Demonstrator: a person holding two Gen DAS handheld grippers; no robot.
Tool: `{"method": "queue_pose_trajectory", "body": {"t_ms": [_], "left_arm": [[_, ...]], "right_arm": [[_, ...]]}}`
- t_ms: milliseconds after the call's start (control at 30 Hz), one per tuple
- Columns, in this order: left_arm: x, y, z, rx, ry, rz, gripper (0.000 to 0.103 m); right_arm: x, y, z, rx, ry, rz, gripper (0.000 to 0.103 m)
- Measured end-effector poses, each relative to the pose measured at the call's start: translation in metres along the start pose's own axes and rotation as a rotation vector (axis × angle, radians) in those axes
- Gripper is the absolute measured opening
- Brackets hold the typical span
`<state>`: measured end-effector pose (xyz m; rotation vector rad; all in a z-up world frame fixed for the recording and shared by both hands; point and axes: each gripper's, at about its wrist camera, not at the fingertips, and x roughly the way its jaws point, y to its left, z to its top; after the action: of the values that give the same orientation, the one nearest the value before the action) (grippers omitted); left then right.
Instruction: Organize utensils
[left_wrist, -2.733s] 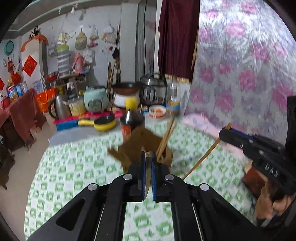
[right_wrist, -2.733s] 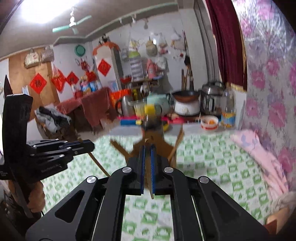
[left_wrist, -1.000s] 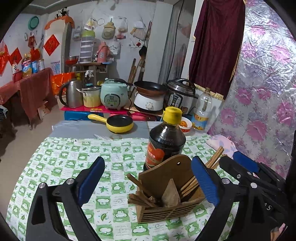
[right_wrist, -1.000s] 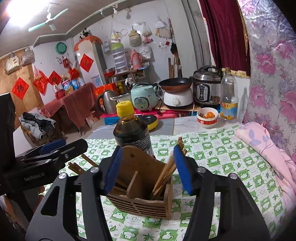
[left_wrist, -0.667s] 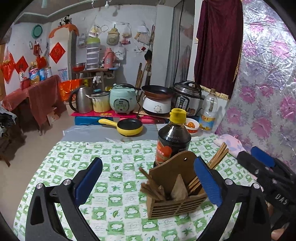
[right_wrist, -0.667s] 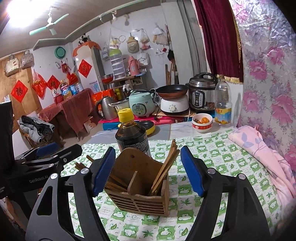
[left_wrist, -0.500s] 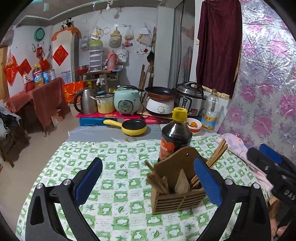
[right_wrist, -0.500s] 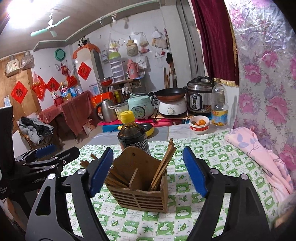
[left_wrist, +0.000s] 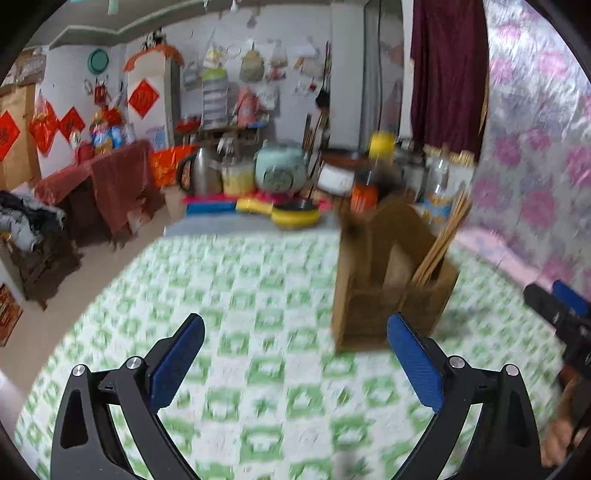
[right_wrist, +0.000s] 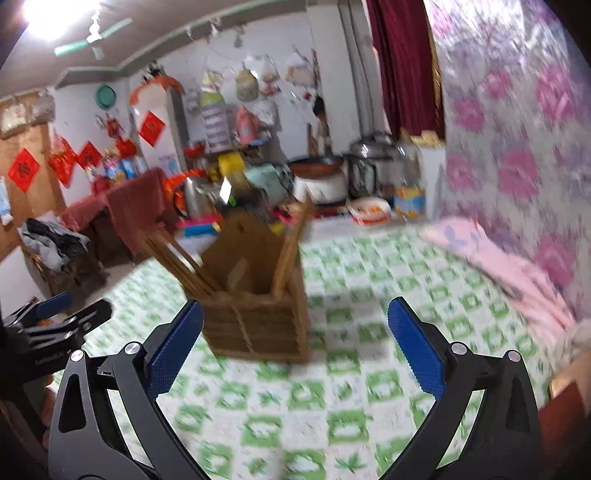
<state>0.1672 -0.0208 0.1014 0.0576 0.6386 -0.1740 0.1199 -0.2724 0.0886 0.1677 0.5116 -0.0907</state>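
Observation:
A brown wooden utensil holder (left_wrist: 391, 280) stands on the green-and-white checked tablecloth (left_wrist: 258, 332) with wooden chopsticks (left_wrist: 439, 240) leaning out of it. In the right wrist view the holder (right_wrist: 255, 295) has chopsticks on its left (right_wrist: 177, 258) and right (right_wrist: 291, 243). My left gripper (left_wrist: 295, 362) is open and empty, the holder just beyond its right finger. My right gripper (right_wrist: 295, 343) is open and empty, the holder beyond its left finger. Each gripper shows at the edge of the other's view. Both views are motion-blurred.
A dark sauce bottle with a yellow cap (left_wrist: 376, 170) stands right behind the holder. A pink cloth (right_wrist: 498, 266) lies along the table's right side by the floral wall. A yellow pan (left_wrist: 295, 216), kettle and cookers sit on a low stand beyond the table.
Both grippers opened and let go of the chopsticks, which now stand in the holder. Both have since pulled back; the left view has swung left, the right view right.

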Motion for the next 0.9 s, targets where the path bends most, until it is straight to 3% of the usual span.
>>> {"method": "queue_pose_trajectory", "body": {"t_ms": [100,167,600,900], "left_arm": [[0.015,0.001,-0.016,0.006,0.081,0.006,0.097],[0.015,0.0,-0.018,0.004,0.079,0.006,0.097],[-0.037,-0.017,-0.019,0.057,-0.141,0.094,0.097],[-0.059,-0.026,-0.028,0.071,-0.188,0.08,0.097]], "right_arm": [[0.015,-0.003,-0.018,-0.004,0.079,-0.042,0.097],[0.017,-0.003,-0.026,-0.004,0.106,-0.037,0.097],[-0.023,0.002,-0.044,-0.005,-0.031,-0.054,0.097],[-0.028,0.0,-0.049,0.01,-0.036,-0.035,0.097]]}}
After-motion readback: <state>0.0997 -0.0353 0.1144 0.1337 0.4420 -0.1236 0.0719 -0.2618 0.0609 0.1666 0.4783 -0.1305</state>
